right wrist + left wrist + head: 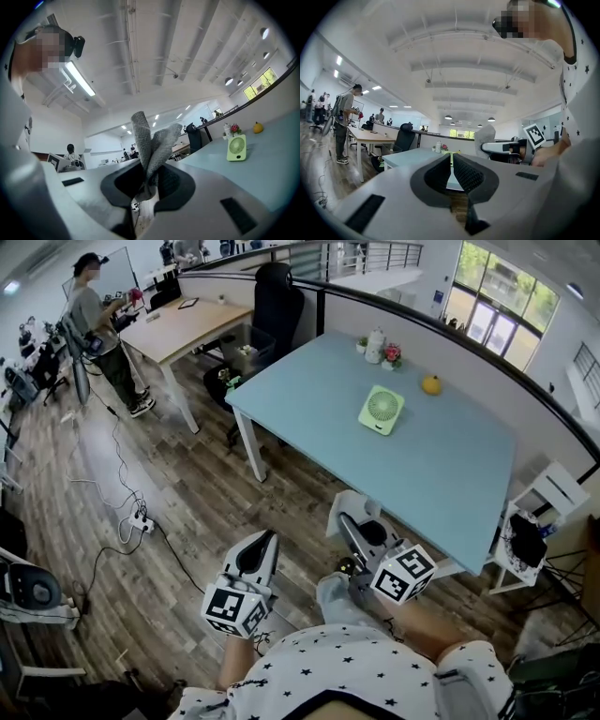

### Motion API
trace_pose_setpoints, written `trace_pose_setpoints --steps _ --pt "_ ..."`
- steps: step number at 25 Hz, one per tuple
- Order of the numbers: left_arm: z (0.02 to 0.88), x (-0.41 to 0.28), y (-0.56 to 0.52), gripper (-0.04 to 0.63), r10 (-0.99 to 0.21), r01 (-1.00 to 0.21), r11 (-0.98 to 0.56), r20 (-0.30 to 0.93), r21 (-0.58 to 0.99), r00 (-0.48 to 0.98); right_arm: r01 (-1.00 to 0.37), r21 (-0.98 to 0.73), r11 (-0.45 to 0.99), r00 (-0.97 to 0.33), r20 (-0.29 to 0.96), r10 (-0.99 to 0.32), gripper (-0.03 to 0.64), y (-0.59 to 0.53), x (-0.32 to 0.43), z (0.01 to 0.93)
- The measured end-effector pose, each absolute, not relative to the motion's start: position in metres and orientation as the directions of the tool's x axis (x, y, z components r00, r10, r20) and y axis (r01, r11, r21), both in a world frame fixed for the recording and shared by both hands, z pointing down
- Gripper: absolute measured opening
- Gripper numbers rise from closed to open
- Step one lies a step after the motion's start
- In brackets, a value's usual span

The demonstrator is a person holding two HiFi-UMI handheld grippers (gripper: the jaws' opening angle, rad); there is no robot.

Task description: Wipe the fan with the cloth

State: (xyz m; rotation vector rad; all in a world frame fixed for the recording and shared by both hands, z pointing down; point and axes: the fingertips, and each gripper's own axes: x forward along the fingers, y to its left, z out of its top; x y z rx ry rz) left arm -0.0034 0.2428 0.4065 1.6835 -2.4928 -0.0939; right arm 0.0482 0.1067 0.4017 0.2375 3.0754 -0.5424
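Wood-plank floor (187,493) underfoot, with a power strip (141,521) and loose cables at the left. Nearest, held low over the floor and short of the counter: left gripper (266,542), fingers drawn almost together, only a thin slit between them and nothing in it. Just to its right, right gripper (349,523), fingers clamped on a grey cloth (150,140), bunched folds standing up out of the grip. Beyond both, pale blue counter (450,465), stretching from near right to far left. Upright toward its far side, well apart from cloth and grippers: small green fan (382,410), round grille turned to the near side. Near the fan, to the far right, a yellow fruit (431,384). To the far left, by the back edge, a white bottle (375,345) just beside a small pot of flowers (392,354). Farther left, a black office chair (277,301) at the counter's end. Beyond that, a wooden counter (192,324) with a person (98,329) standing at its left end.
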Motion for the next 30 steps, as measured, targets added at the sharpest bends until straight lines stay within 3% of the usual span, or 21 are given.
trace_pose_setpoints --steps 20,30 --pt "0.399 -0.128 0.048 0.040 -0.954 -0.954 0.292 0.092 0.072 -0.286 0.052 -0.369 0.928 -0.998 -0.059 0.032 0.043 -0.088 -0.064 0.410" --pt "0.399 -0.138 -0.053 0.040 -0.983 -0.985 0.158 0.102 0.067 -0.151 -0.078 -0.382 0.921 -0.994 -0.036 -0.099 0.043 -0.170 -0.055 0.418"
